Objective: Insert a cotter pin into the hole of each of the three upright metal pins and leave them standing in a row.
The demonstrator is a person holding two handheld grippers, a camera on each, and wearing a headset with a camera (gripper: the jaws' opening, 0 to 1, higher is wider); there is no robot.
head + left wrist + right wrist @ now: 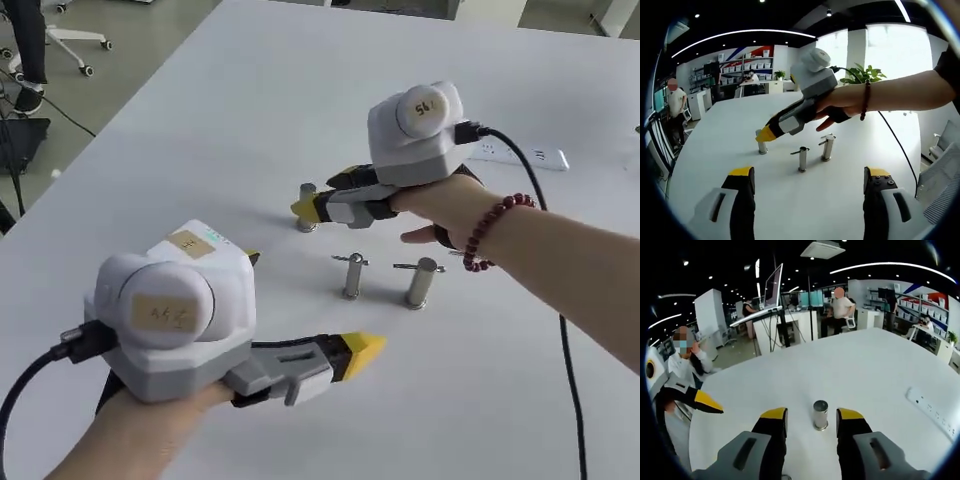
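Grey yellow-tipped left claw, right claw, black cables, red bead bracelet

this is an open-plan office or lab workspace: a large white table with a power strip on it stands on a grey floor beside a wheeled office chair. in the right gripper view, people are at desks near a tilted monitor, under long strip ceiling lights. in the left gripper view, wall shelves of white bins, a potted plant and tall bright windows line the room.
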